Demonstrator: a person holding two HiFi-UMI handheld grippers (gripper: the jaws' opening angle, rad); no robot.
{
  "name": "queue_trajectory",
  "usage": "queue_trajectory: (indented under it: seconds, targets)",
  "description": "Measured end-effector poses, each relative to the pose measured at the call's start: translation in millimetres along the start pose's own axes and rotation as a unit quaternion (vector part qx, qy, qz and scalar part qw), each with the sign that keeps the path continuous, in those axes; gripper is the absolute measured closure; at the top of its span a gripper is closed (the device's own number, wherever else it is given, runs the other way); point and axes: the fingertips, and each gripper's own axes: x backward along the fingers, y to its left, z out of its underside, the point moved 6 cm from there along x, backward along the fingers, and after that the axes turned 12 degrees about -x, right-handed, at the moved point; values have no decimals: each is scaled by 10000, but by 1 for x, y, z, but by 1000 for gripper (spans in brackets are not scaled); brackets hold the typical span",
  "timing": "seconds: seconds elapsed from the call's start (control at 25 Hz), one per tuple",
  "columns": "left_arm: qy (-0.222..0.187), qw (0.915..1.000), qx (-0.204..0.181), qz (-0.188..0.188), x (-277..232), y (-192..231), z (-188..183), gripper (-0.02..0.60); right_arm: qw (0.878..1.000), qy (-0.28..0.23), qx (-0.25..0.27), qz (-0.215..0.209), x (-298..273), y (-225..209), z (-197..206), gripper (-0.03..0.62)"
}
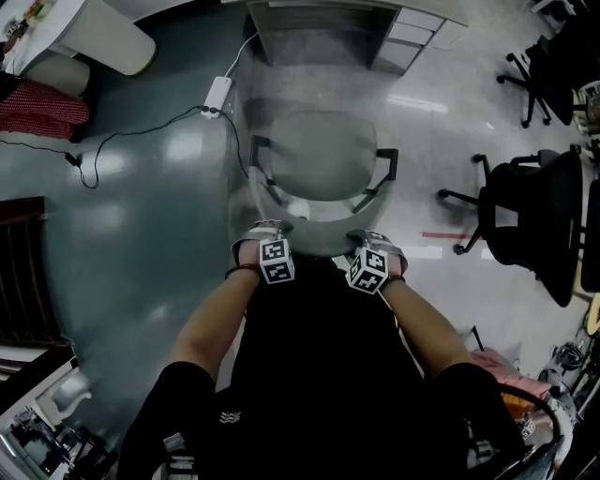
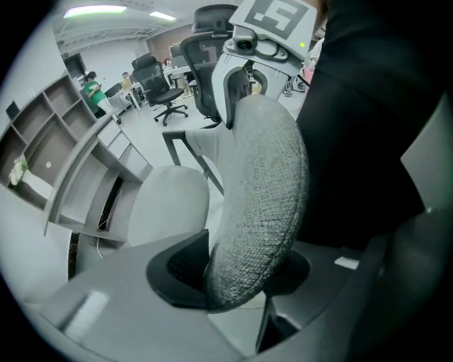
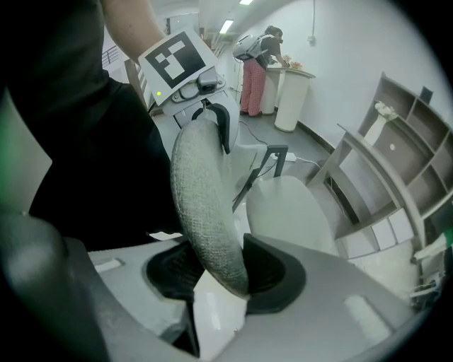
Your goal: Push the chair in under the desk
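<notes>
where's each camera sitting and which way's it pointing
Head view: on the person's head, facing steeply down at the chair and desk; both forearms show.
Left gripper view: on the left claw, looking along its jaws, shut on the backrest; torso beside.
Right gripper view: on the right claw, gripping the same backrest.
Shared: all three show the backrest.

Both arms out in front of me, left arm (image 1: 211,319) and right arm (image 1: 427,323) bare, elbows a bit bent. My left claw (image 1: 265,239) clamps the left end of the chair backrest (image 1: 317,236) top edge. My right claw (image 1: 370,246) clamps the right end, pads pressing front and back.
</notes>
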Motion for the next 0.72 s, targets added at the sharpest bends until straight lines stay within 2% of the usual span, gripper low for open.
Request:
queue_trajectory:
  seconds: [0.72]
  targets:
    - [-93, 9999, 32, 32, -8, 88, 27, 407, 9997, 222, -88, 92, -18, -81, -43, 444]
